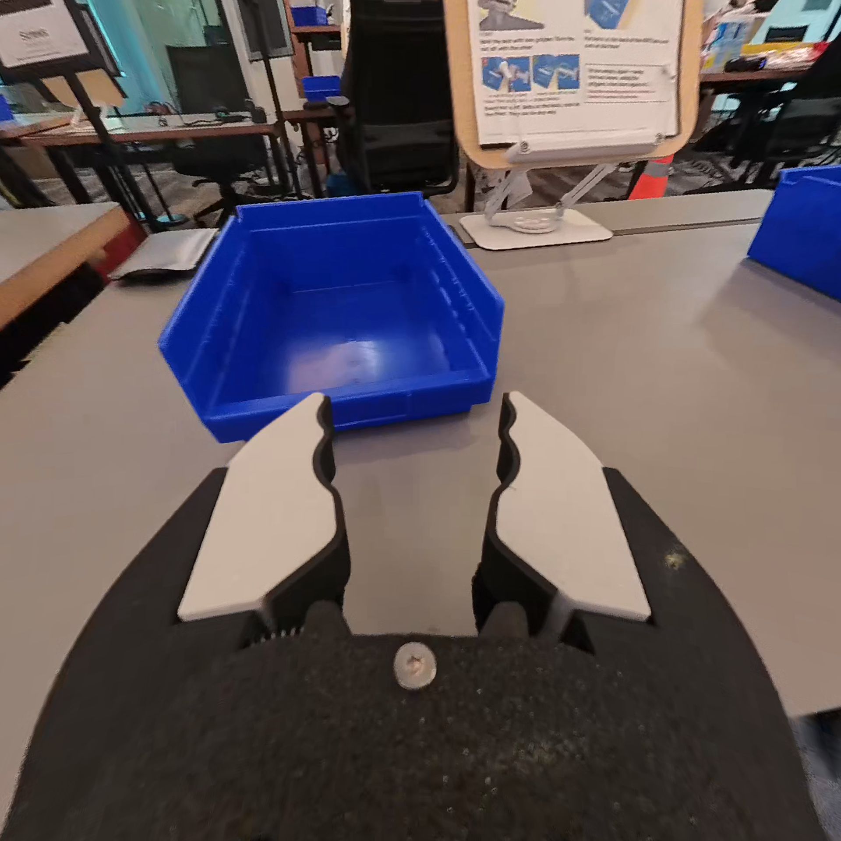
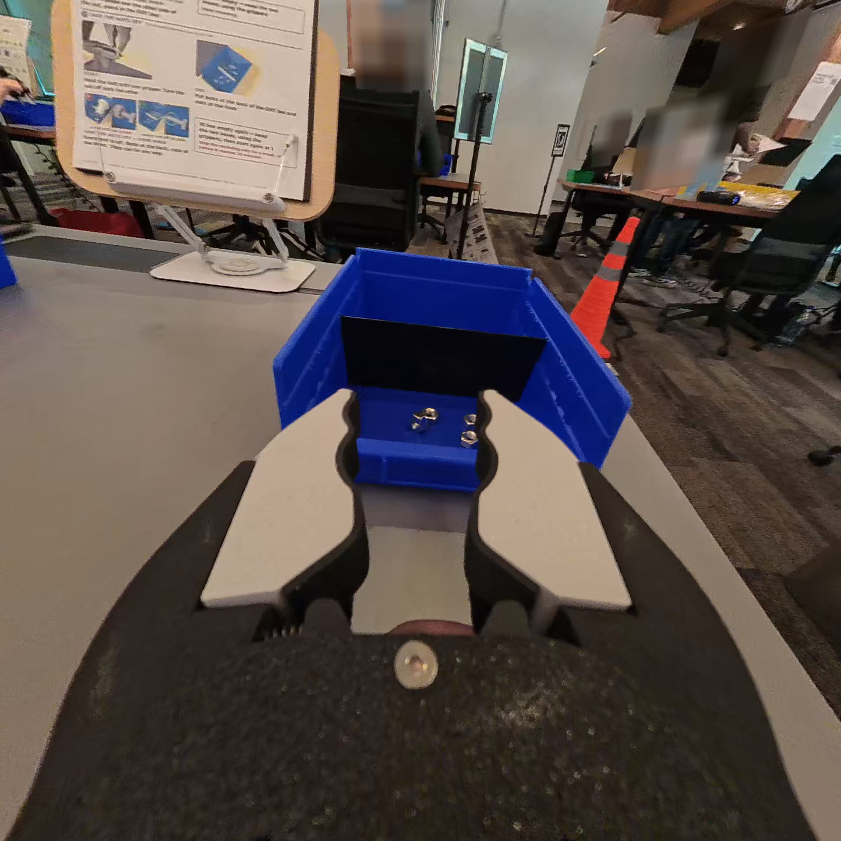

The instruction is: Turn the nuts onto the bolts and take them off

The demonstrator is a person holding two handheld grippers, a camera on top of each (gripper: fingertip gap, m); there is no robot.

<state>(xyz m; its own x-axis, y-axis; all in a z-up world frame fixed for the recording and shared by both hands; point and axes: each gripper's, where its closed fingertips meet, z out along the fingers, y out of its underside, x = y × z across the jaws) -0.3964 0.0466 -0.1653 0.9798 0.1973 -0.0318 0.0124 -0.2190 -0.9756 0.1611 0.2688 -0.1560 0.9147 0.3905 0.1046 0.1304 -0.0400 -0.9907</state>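
Nearest in the left wrist view, the left gripper hangs over the grey table with its two grey-faced fingers spread wide and nothing between them. Just beyond its fingertips sits a blue bin whose low front wall faces the gripper; the glossy floor of this bin shows no parts on it. Behind the bin's left corner a dark flat pouch lies on the table, and to the right a document stand rests on its white base, holding an instruction sheet on a pale board. At the far right edge of the table, part of a second blue bin shows. In the right wrist view, the right gripper is likewise released, its fingers parted and holding nothing, lined up with the open front of that second blue bin, which stands near the table's right edge. Between the fingertips, several shiny metal nuts lie loose on the floor of the bin's front compartment, one group near the middle and two nuts close to the right fingertip. A black divider stands upright across the bin behind them and hides whatever lies in the rear section. Beyond the table, an orange traffic cone stands on the carpet among office chairs and desks.
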